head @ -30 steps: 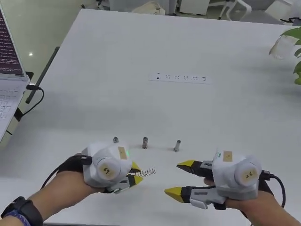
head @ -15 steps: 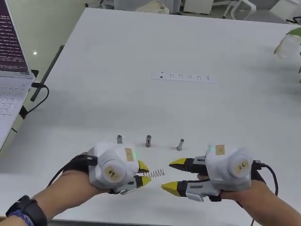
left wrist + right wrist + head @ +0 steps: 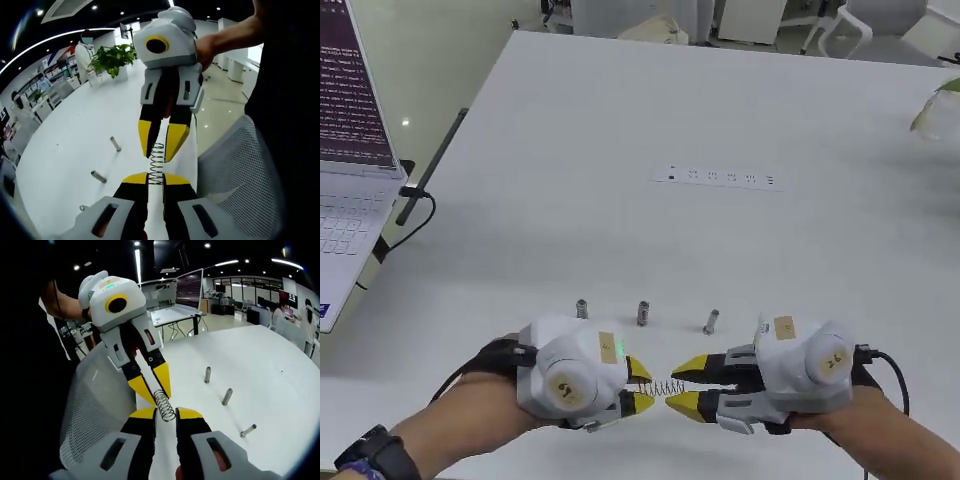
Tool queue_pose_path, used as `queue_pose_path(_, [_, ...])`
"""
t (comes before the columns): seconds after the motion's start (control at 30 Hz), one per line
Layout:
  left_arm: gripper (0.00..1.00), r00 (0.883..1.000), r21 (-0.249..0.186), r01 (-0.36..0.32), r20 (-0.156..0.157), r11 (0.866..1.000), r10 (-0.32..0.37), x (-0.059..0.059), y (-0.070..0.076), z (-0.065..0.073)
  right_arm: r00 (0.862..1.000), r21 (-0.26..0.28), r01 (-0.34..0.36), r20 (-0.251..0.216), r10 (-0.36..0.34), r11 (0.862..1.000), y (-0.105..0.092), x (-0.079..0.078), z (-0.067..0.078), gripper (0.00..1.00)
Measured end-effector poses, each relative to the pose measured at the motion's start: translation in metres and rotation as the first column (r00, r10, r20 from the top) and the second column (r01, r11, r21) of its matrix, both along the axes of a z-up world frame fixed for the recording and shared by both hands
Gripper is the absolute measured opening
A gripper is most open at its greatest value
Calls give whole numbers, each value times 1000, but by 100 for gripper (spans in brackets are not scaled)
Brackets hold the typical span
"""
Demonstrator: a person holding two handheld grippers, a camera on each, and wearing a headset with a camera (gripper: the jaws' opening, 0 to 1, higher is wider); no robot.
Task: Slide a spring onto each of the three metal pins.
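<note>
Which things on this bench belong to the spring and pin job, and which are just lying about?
Job: spring, held by the left gripper; right gripper; three metal pins.
Lying about: laptop, power strip, plant.

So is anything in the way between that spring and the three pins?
Nothing visible. The spring, clamped in the left hand-held gripper, has bare table between it and the metal pins; the right hand-held gripper flanks its free end, jaws open.
</note>
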State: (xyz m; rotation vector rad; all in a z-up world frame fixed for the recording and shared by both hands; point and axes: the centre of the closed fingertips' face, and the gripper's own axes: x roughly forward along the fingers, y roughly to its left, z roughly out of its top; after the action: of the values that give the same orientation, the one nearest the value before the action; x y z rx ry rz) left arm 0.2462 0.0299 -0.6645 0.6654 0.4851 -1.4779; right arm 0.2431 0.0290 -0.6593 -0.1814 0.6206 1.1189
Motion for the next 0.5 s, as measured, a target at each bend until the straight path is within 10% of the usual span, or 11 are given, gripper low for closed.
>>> queue_pose_path(0.5, [2, 998, 39, 55, 30, 998, -56, -8, -3, -9, 998, -24, -62, -18, 61, 998, 2, -10, 2, 8])
